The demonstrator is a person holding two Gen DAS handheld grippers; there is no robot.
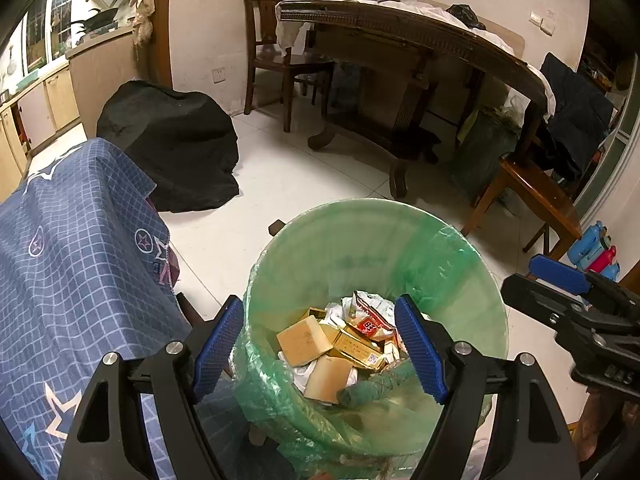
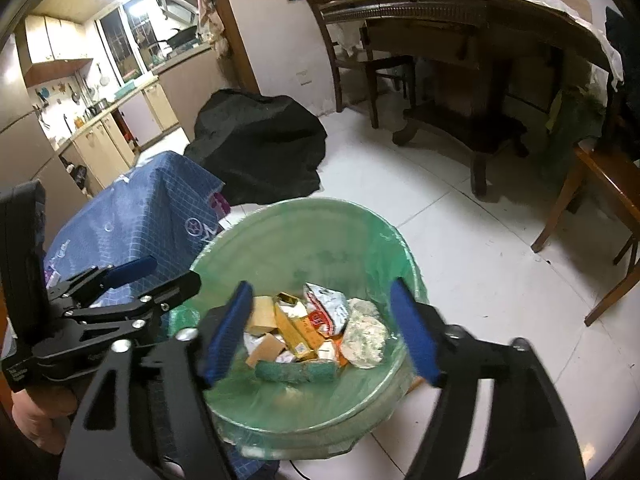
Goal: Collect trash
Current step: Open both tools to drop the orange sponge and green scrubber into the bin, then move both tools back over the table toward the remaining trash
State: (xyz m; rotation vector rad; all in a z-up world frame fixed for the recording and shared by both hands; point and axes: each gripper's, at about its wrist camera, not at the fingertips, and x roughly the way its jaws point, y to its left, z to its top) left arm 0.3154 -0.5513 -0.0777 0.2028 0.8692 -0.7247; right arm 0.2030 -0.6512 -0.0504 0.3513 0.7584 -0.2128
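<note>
A bin with a green liner (image 1: 376, 205) (image 2: 304, 202) stands on the white tiled floor. Trash lies in it: tan boxes (image 1: 304, 340) (image 2: 262, 314), a red and white wrapper (image 1: 370, 320) (image 2: 326, 308), a rolled green cloth (image 1: 372, 388) (image 2: 296, 372) and a crumpled grey wad (image 2: 364, 340). My left gripper (image 1: 318, 304) hangs open over the bin's near left rim, nothing between its blue pads. My right gripper (image 2: 320, 286) is open above the trash, also holding nothing. Each gripper shows in the other's view, the right gripper (image 1: 560, 292) at the right and the left gripper (image 2: 152, 276) at the left.
A blue checked cloth (image 1: 72, 260) drapes over something right beside the bin on the left. A black covered heap (image 1: 176, 144) sits behind it. A dark wooden table (image 1: 400, 28) with chairs (image 1: 536, 196) fills the back and right. Kitchen cabinets (image 2: 104, 136) run along the far left.
</note>
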